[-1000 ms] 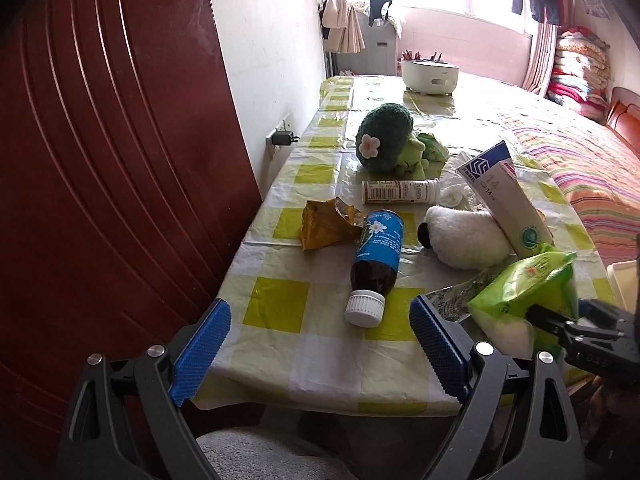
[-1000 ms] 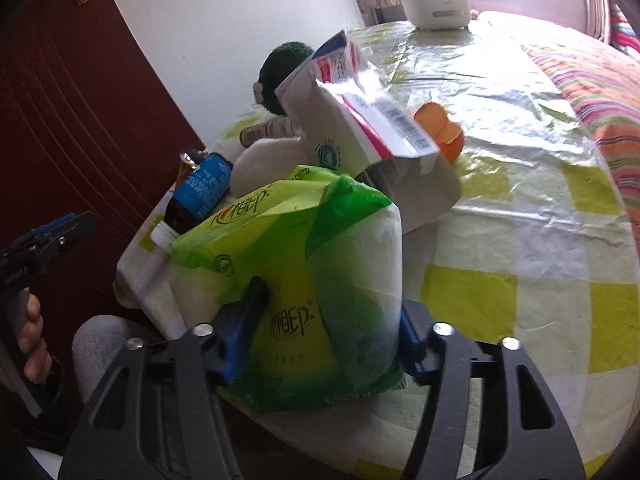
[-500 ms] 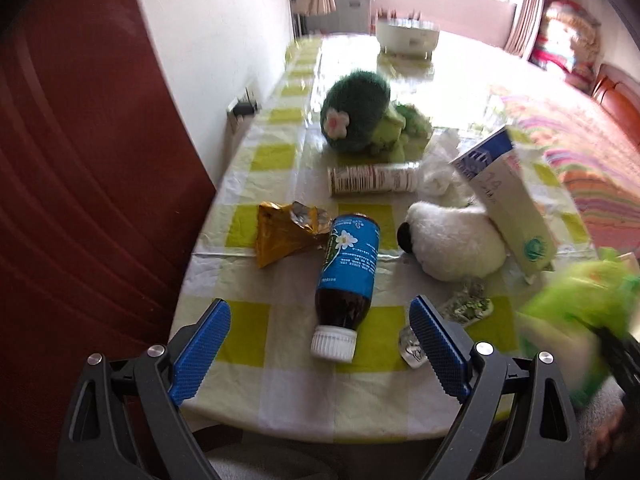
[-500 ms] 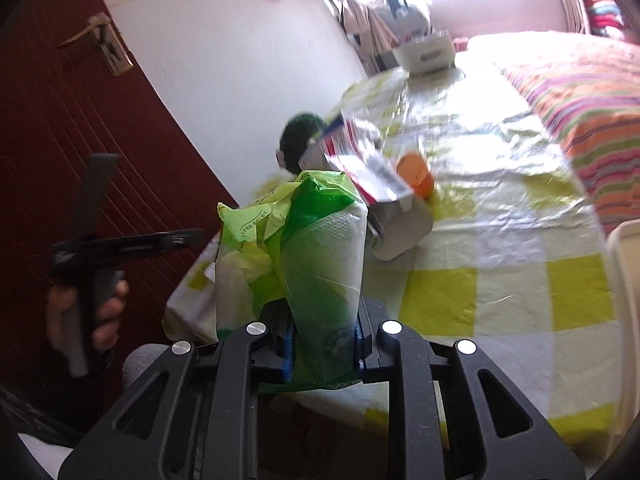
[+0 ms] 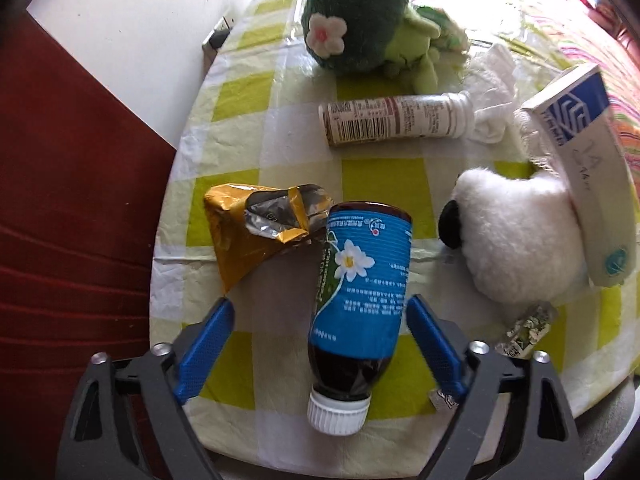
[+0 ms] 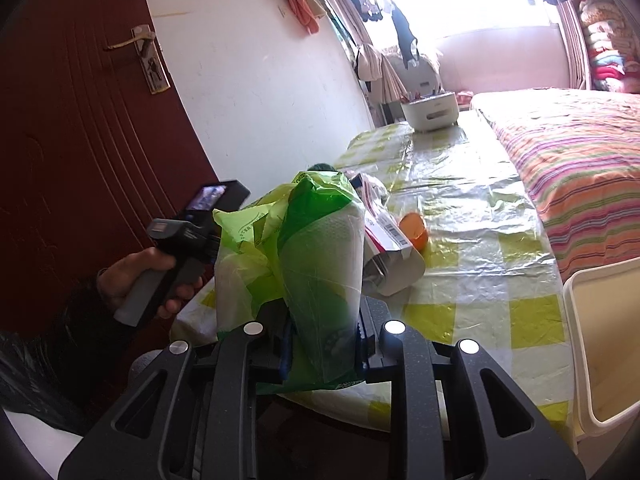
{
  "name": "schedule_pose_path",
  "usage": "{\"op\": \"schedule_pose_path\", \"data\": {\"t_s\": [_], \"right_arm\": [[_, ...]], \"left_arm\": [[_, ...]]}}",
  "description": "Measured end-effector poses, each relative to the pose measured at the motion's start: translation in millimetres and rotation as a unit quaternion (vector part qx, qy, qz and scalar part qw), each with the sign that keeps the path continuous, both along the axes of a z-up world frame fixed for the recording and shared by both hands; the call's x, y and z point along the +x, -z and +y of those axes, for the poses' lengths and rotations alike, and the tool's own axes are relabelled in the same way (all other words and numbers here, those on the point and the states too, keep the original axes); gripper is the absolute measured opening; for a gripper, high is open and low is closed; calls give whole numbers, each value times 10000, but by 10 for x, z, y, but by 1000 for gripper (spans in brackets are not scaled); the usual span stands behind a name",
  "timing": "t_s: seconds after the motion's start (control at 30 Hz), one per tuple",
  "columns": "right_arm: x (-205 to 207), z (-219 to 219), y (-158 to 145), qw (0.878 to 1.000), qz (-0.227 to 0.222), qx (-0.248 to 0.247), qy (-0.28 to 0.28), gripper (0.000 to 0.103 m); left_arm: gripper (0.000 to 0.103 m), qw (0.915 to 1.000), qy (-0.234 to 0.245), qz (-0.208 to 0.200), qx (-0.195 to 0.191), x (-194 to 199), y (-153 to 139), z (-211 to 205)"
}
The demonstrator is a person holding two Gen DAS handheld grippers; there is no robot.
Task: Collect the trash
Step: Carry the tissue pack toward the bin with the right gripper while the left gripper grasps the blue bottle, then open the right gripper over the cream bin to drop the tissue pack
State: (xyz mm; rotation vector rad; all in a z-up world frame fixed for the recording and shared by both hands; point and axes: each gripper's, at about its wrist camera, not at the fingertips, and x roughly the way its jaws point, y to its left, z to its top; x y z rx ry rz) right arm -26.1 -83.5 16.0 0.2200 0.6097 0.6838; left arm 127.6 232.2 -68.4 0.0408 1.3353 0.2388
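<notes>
A brown bottle with a blue label (image 5: 362,292) and white cap lies on the checked tablecloth (image 5: 240,96). My left gripper (image 5: 320,344) points down over it, its blue pads on either side of the bottle with gaps; the jaws are closing. A crumpled gold wrapper (image 5: 248,232) lies just left of the bottle. My right gripper (image 6: 322,340) is shut on a green and white plastic tissue pack (image 6: 316,264), held above the table's near edge. A hand (image 6: 136,276) holds the left gripper's handle at the left in the right wrist view.
A white pill bottle (image 5: 396,120), a green plush toy (image 5: 356,16), a white plush toy (image 5: 520,236), a blue and white carton (image 5: 592,172) and small foil scraps (image 5: 524,328) lie on the table. A white bin rim (image 6: 600,344) stands at the right, an orange cup (image 6: 414,230) beyond. Red door at left.
My left gripper came forward and tilted down over the blue-label bottle, its jaws narrowing. My right gripper shut on the green pack and lifted it off the table.
</notes>
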Motion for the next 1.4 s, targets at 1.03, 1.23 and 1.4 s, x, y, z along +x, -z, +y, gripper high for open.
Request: {"op": "schedule_pose_path", "data": {"t_s": [1.03,1.23,1.4], "right_arm": [[20,-943,-84,9875,-221,-33,1561,24],[9,-1324,-56,9745,-207,-229,2224,24],[34,-1599,26,9598,-174,-504,2754,24]], "left_arm": [[42,9833,699,-1678,-57,-447,-1037,-758],[42,9746,1194,-1860,-358,-506,-1201,-1181],[41,9653,1660,-1938,-551,-553,-1287,-1581]]}}
